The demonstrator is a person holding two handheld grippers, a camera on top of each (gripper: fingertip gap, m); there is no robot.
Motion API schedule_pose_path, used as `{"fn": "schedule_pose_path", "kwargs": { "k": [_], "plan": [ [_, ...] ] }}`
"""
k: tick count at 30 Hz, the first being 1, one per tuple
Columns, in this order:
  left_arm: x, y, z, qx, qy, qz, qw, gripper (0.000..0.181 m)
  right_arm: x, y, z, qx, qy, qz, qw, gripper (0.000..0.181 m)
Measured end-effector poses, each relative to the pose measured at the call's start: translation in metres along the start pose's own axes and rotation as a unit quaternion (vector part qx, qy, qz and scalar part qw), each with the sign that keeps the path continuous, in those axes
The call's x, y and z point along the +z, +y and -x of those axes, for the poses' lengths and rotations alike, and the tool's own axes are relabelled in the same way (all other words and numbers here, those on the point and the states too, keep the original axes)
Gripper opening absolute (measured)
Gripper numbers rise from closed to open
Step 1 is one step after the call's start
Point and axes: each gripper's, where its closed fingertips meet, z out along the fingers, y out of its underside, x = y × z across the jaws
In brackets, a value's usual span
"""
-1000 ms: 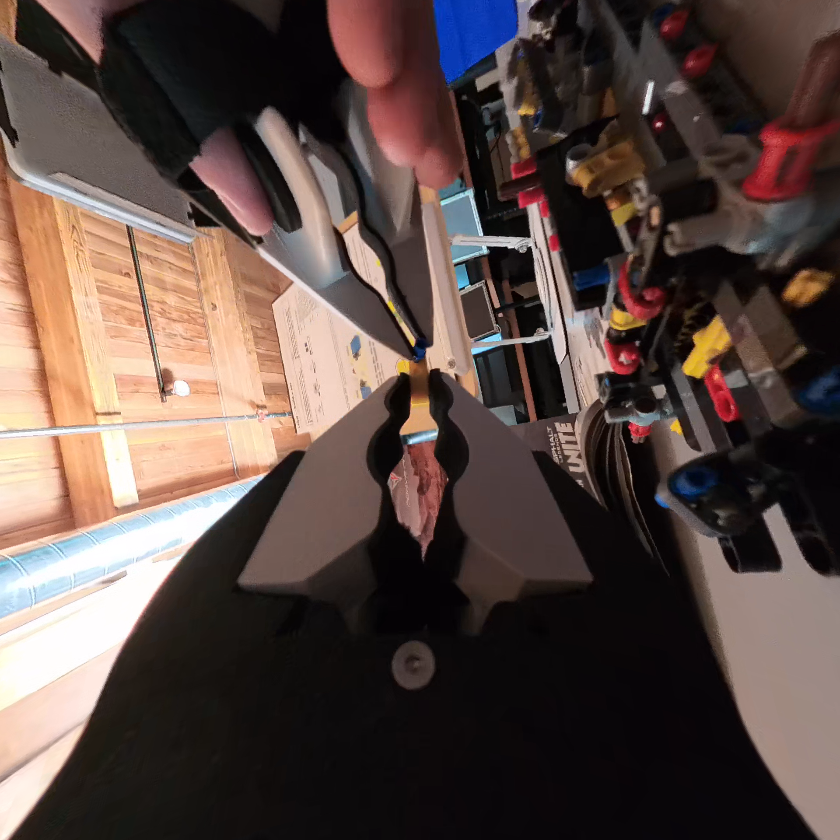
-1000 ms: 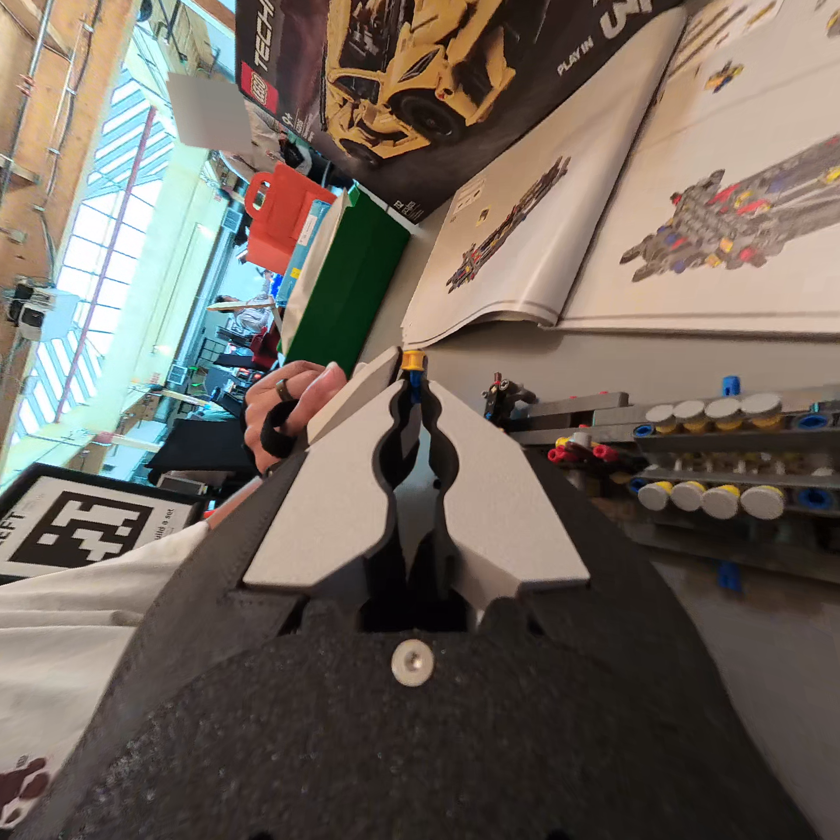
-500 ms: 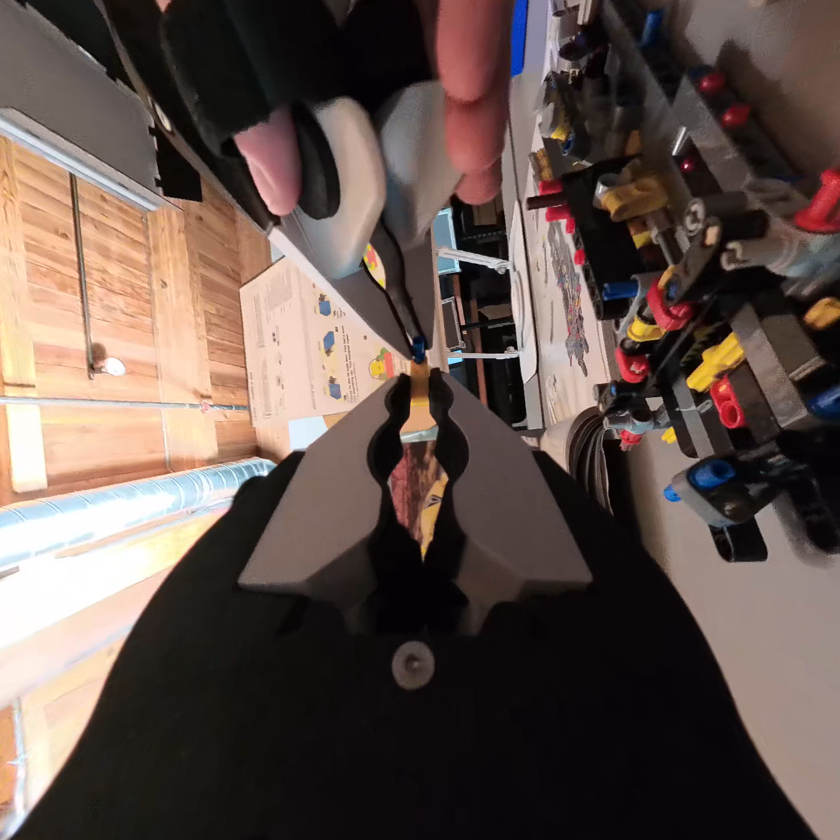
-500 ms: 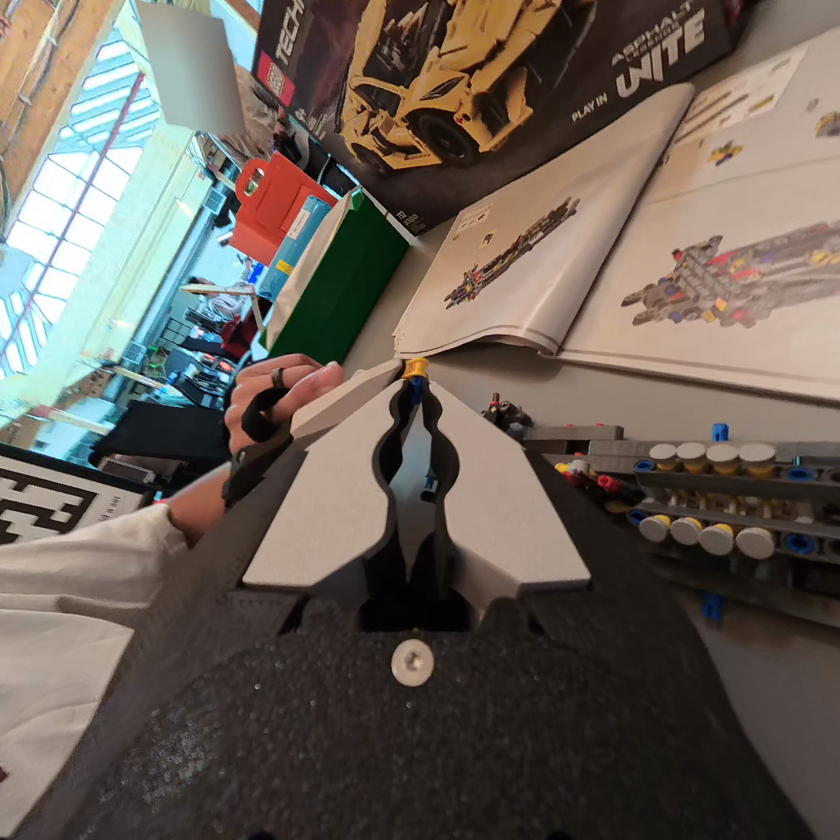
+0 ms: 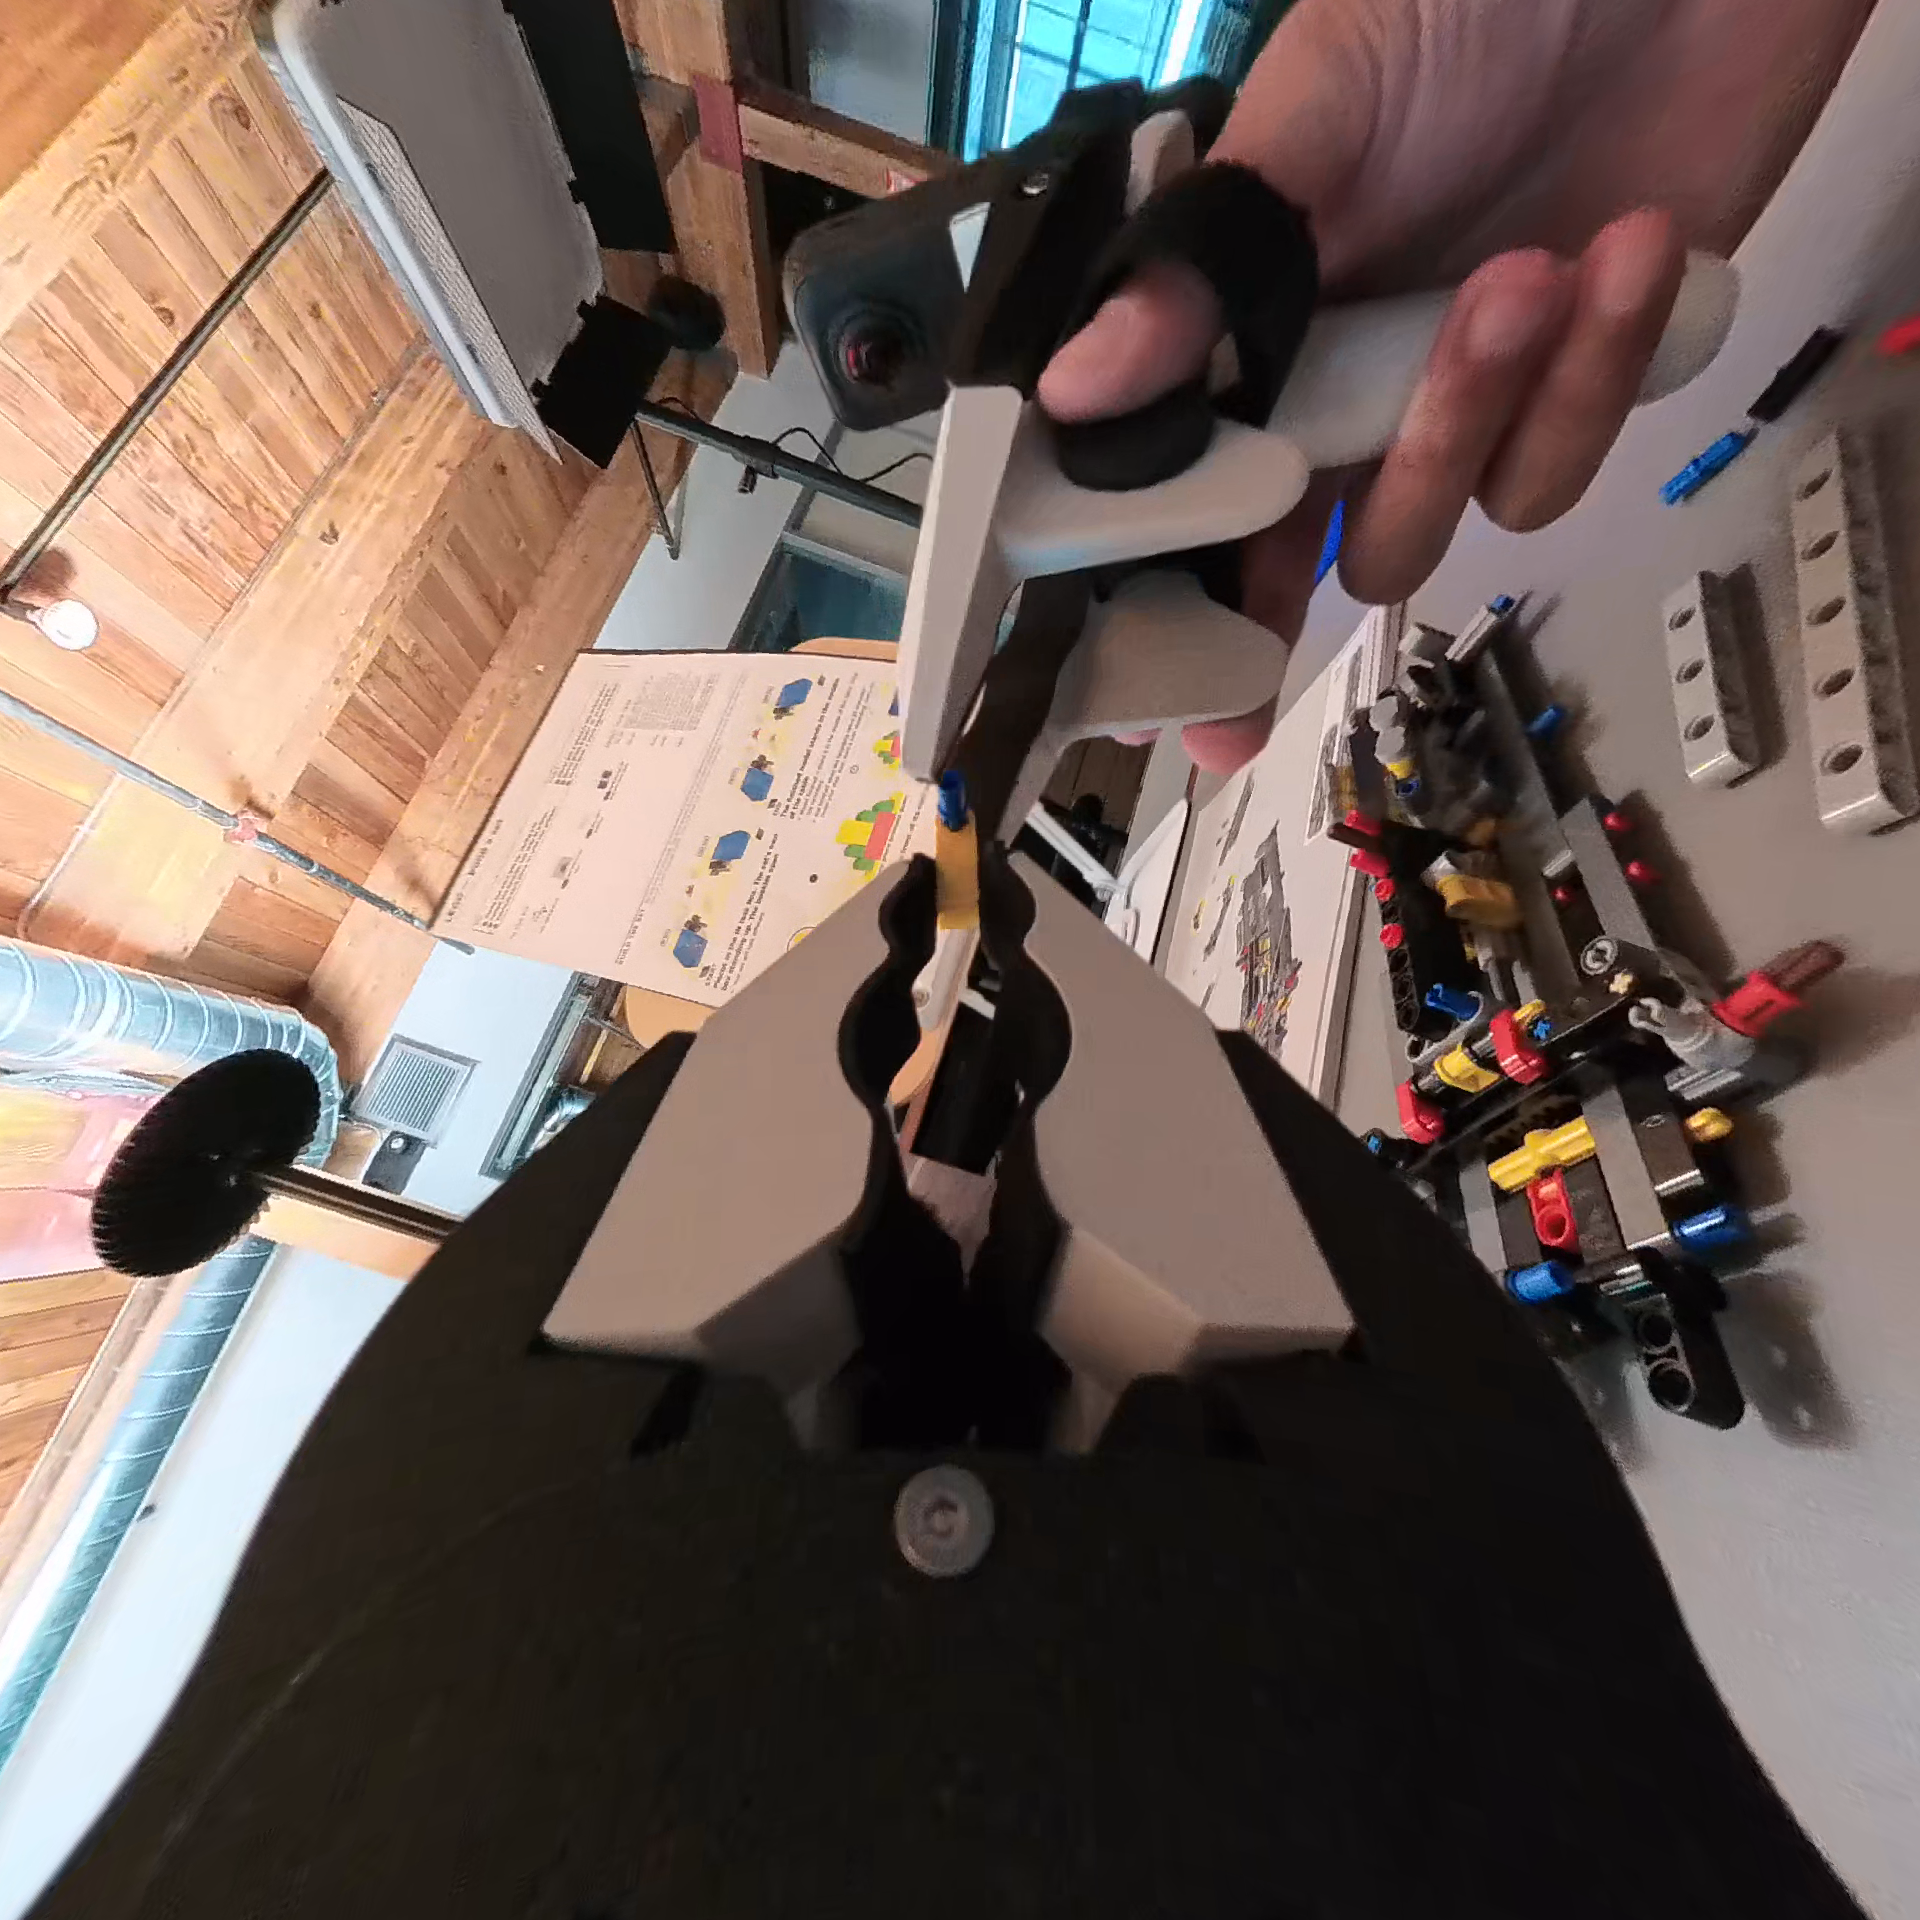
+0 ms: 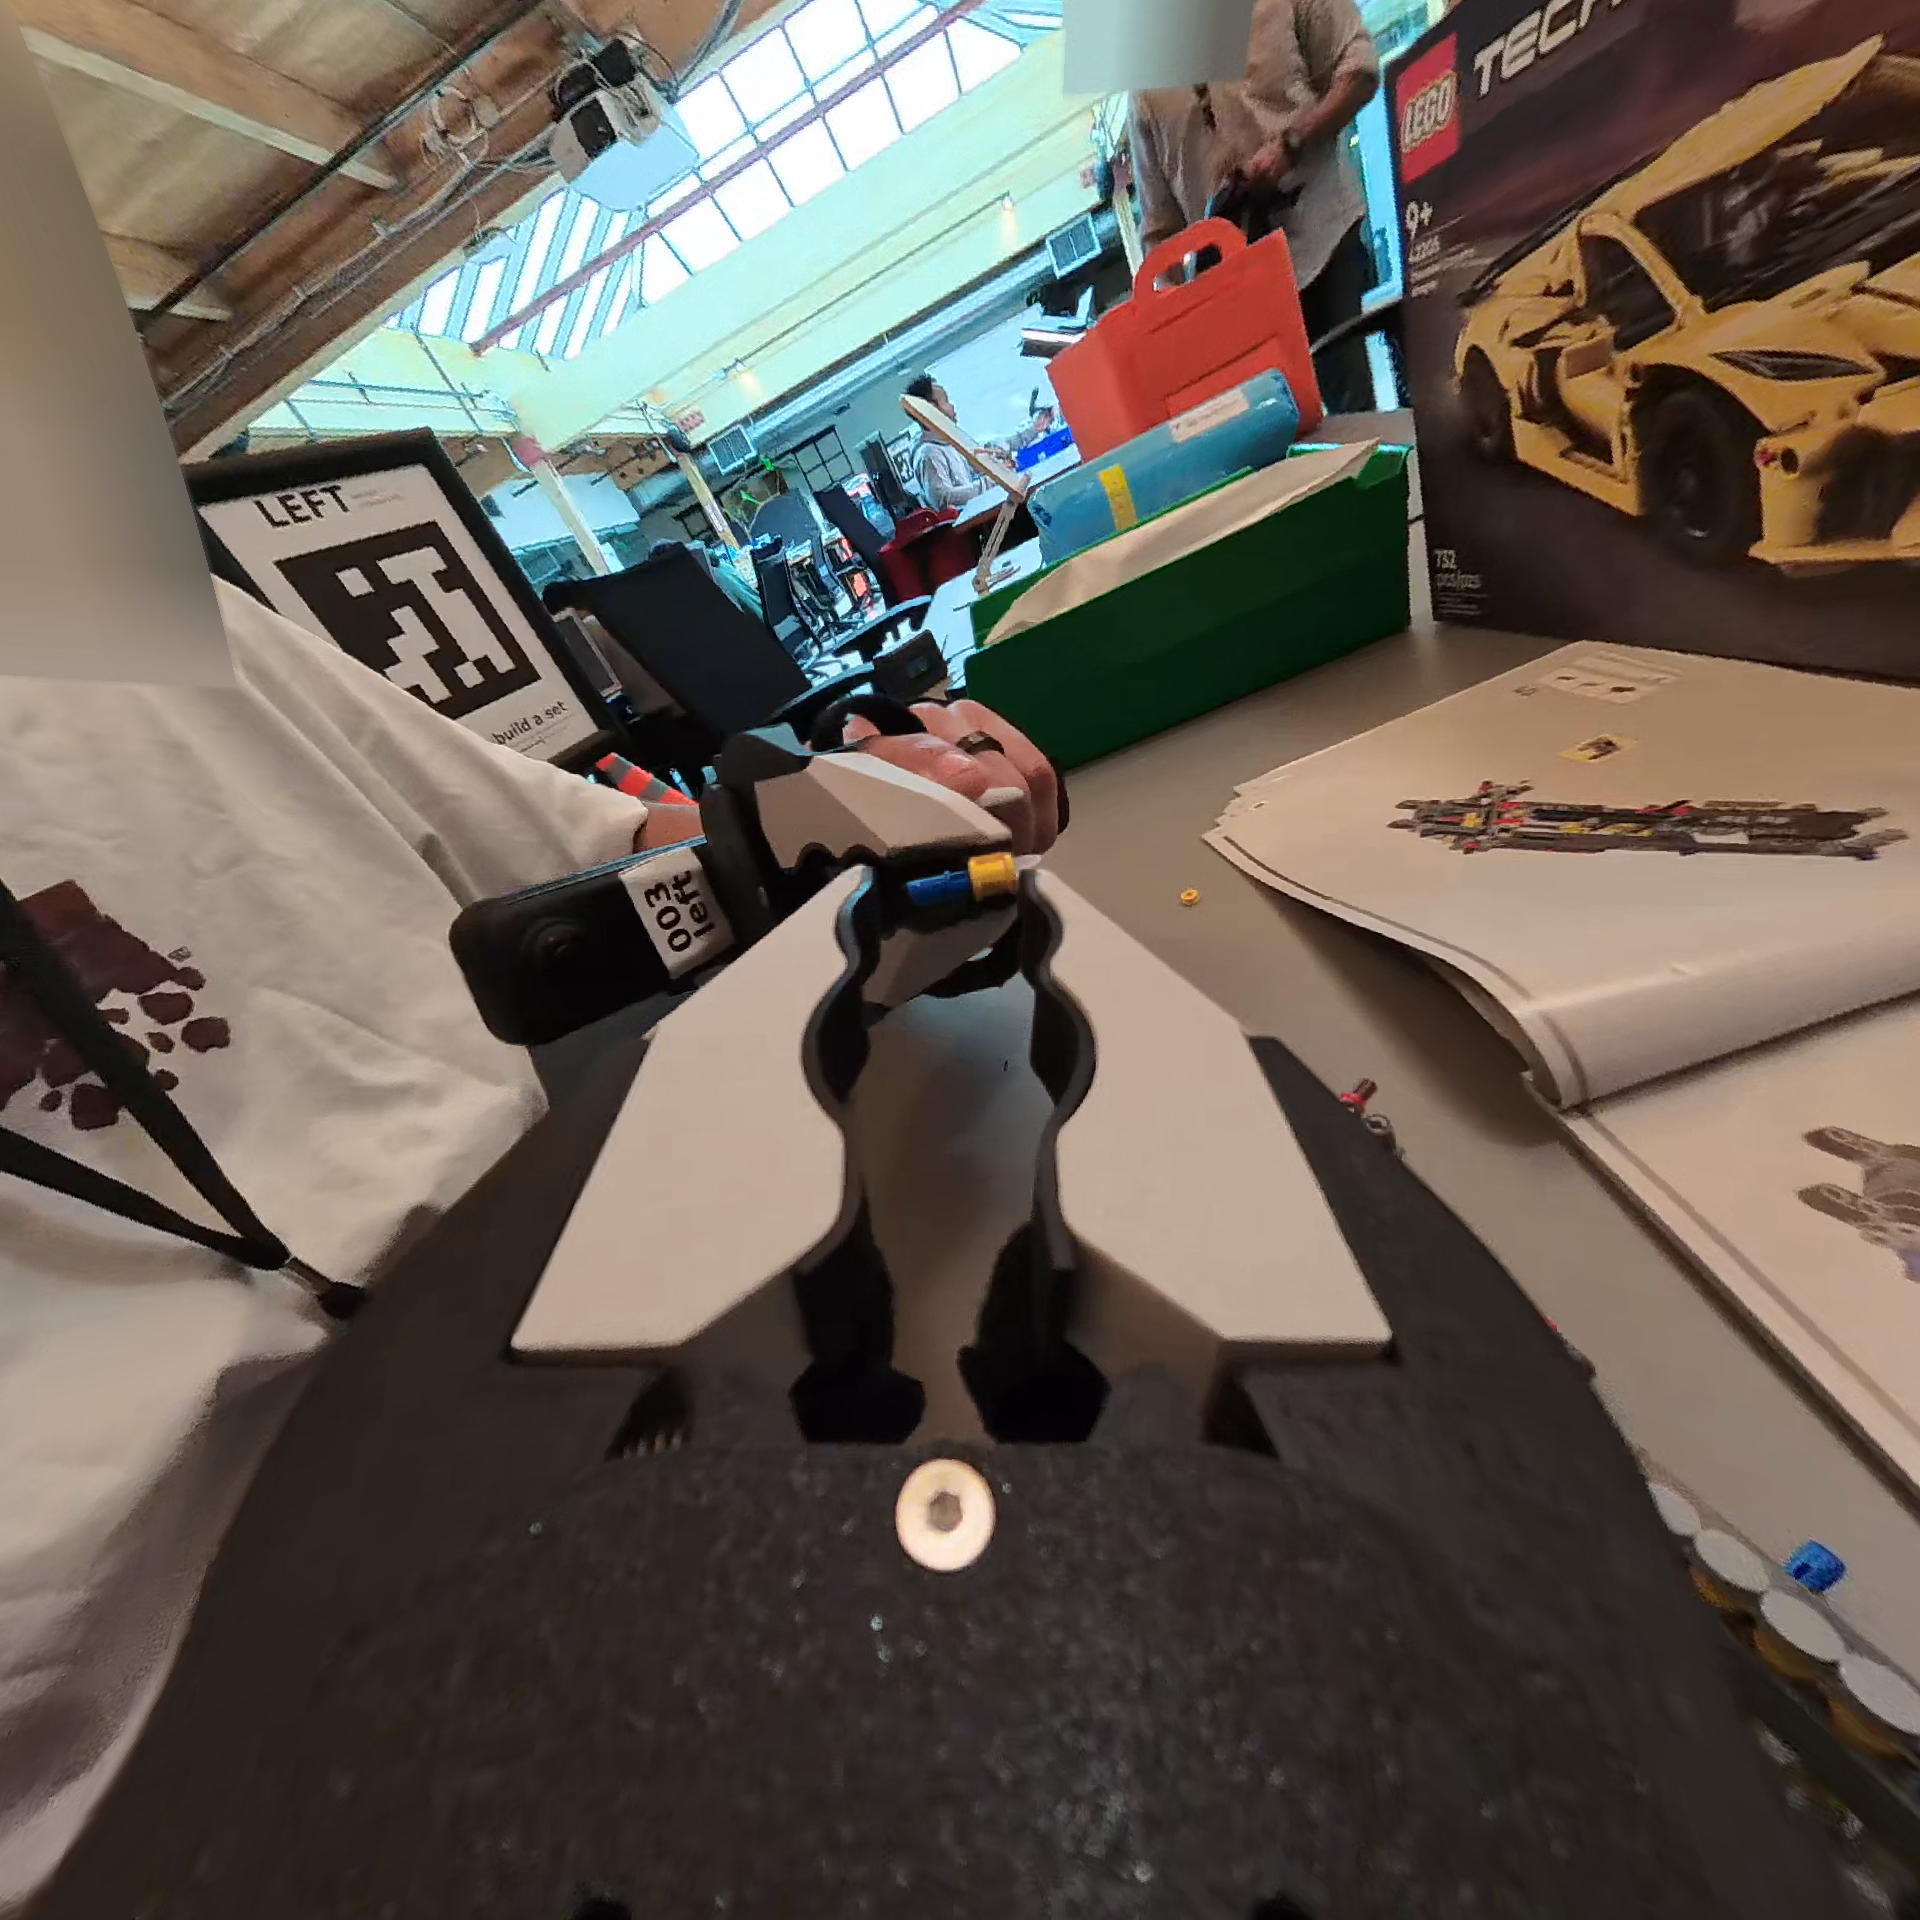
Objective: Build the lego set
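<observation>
My left gripper [image 5: 961, 875] is shut on a small yellow connector [image 5: 956, 873], held in the air above the table. A blue pin [image 5: 949, 800] sticks out of the connector's far end. My right gripper [image 5: 971, 800] faces it from above with its jaws apart, one finger on each side of the pin. In the right wrist view my right gripper [image 6: 945, 883] is open. The blue pin [image 6: 935, 886] and yellow connector [image 6: 992, 875] lie crosswise between its fingertips, held by the left gripper [image 6: 1013, 873], not pressed by my right pads.
The part-built chassis [image 5: 1558, 1039] lies on the grey table [image 5: 1766, 1558] at right, with two grey beams [image 5: 1849, 623] and a loose blue pin [image 5: 1704, 468] beyond. An open instruction booklet [image 6: 1558, 883], the set's box [image 6: 1662, 364], a green bin [image 6: 1195, 623] and a tiny yellow piece [image 6: 1190, 896] are nearby.
My right gripper was shut on the blue pin against the yellow connector; it has now opened and let go, and the pin stays in the connector. Both grippers have swung round.
</observation>
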Motion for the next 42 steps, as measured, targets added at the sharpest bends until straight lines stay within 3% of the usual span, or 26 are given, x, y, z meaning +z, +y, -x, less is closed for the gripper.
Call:
{"fn": "schedule_pose_path", "kwargs": {
  "k": [17, 25, 32, 41, 42],
  "plan": [
    [0.002, 0.004, -0.01, 0.002, 0.025, 0.005, 1.0, 0.007, -0.001, 0.008, -0.011, -0.008, 0.044, 0.024, 0.999, 0.015],
    [0.015, 0.026, -0.012, -0.057, 0.03, 0.075, 0.995, 0.007, 0.001, 0.002, -0.033, 0.005, 0.141, -0.022, 0.99, 0.015],
    [0.026, 0.038, -0.017, -0.071, 0.034, 0.093, 0.993, 0.008, -0.004, 0.0, -0.047, 0.009, 0.189, -0.043, 0.981, 0.015],
    [0.031, 0.05, -0.013, -0.087, 0.025, 0.109, 0.99, 0.01, -0.015, -0.013, -0.047, 0.05, 0.165, -0.095, 0.98, 0.015],
    [0.03, 0.049, -0.012, -0.085, 0.023, 0.106, 0.99, 0.017, -0.015, -0.013, -0.047, 0.055, 0.162, -0.096, 0.981, 0.015]
  ]
}}
